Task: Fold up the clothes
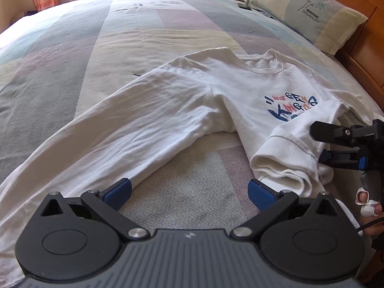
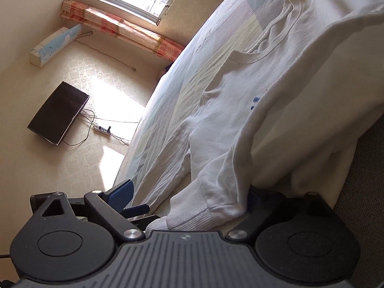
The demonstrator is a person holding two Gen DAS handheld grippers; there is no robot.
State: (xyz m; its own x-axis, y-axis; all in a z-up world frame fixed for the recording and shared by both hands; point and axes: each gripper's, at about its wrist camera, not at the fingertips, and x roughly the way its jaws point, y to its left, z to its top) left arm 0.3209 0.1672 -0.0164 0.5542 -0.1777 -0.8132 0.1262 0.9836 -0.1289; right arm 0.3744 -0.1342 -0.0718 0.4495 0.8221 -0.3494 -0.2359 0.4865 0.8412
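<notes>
— Two sets of tongs over the bed. The left gripper (image 1: pixel 189 193) has its blue pads spread wide, only bedsheet between them; one pad lies just beside the long sleeve, the other beside the folded cuff.

— And the right gripper (image 2: pixel 189 198)?

— Its jaws stand apart around the ribbed cuff (image 2: pixel 192 213), and I cannot see them pressing it. The far pad is mostly hidden under the cloth.

— Where's the garment?

— The white long-sleeved cotton sweatshirt (image 1: pixel 204 91) lies face up on the pastel striped bedsheet (image 1: pixel 120 48), one sleeve folded across its chest. That sleeve covers part of the print; "bear", "GEMS" and "KING" are roughly readable, the rest is cut off.

— Any other writing?

— "DREAMCITY" on the pale flowered pillow (image 1: pixel 309 12).
</notes>
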